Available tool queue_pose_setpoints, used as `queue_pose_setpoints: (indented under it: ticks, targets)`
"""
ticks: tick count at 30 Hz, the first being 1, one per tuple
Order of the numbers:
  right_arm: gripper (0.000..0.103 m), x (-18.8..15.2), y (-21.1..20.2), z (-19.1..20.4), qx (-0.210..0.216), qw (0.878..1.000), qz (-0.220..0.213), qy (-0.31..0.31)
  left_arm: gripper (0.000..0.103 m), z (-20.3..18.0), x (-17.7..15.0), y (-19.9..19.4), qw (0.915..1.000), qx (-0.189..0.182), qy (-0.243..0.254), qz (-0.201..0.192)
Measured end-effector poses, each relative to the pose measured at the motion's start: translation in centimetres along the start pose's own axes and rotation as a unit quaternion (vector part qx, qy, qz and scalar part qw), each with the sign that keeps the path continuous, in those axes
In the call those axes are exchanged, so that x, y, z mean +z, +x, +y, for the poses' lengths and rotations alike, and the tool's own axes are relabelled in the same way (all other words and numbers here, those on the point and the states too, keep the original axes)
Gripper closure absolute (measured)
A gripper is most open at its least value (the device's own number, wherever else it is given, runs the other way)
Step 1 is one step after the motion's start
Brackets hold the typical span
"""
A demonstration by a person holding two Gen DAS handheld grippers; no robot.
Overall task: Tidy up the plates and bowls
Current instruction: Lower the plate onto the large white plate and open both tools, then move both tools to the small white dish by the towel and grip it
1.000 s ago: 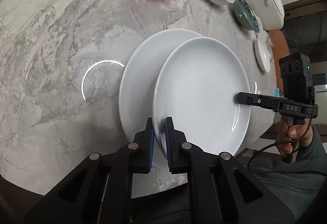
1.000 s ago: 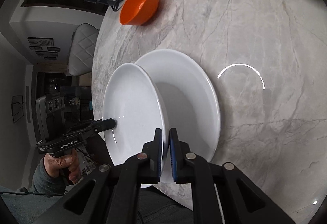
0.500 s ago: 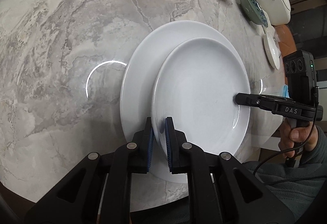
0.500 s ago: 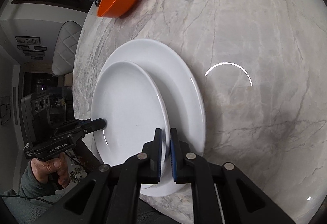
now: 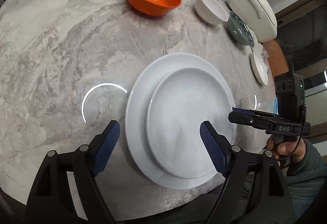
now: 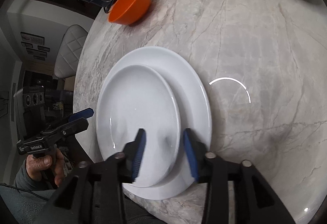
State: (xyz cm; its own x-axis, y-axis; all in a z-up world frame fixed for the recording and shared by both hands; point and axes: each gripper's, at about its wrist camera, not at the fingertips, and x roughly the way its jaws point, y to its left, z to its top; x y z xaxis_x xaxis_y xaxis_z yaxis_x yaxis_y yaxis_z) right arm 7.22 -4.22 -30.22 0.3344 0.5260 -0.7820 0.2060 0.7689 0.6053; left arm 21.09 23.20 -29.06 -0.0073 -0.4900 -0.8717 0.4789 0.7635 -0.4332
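The bench [image 5: 51, 44] is big, round and made of grey marble. It holds everything here.

The big white plate [image 5: 139, 105] lies flat on the bench, close to the edge where the person stands. Let us use it as our marker. The small white plate [image 5: 184, 113] lies flat on top of the big white plate, pushed a bit toward the near side, so more of the big plate's rim shows on the far side.

Far behind the big white plate stands the orange bowl [image 5: 153, 4], the right way up. To the right of that bowl is a white bowl [image 5: 211, 11]. Past it are a white pot with a lid [image 5: 253, 9], a green bowl with blue marks [image 5: 240, 29] and a little white dish [image 5: 259, 68], all along the bench edge, well apart from the big white plate.

The left tool [image 5: 159, 146] hangs over the near rim of the big white plate. Its blue pads are spread wide and hold nothing.

The right tool [image 6: 163, 154] hangs over the near part of the small white plate. It is partly spread and holds nothing. In the left camera its tips sit at the right rim of the plates, but I cannot tell if they touch.
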Motion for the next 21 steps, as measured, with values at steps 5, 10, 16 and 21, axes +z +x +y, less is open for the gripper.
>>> queue_pose_setpoints:
  ticks: [5, 10, 16, 21]
  targets:
    - [0.016, -1.9, -3.0, -1.4, 0.053, 0.994, -0.086, 0.052, 0.023, -0.3, 2.5, -2.1, 0.9982, -0.035, -0.002, -0.050]
    - [0.012, -6.7, -6.2, -8.9, 0.073, 0.961, -0.163, 0.213, 0.004, -3.8, 4.6, -2.4, 0.9897, -0.121, 0.034, -0.069]
    - [0.002, -14.5, -11.5, -15.7, 0.104, 0.883, -0.277, 0.364, 0.000, -9.9, 4.6, -0.8, 0.9791, -0.178, 0.081, -0.056]
    - [0.001, -15.4, -14.9, -17.9, 0.116, 0.861, -0.335, 0.366, 0.000, -14.1, 3.8, 0.1, 0.9797, -0.175, 0.090, -0.037]
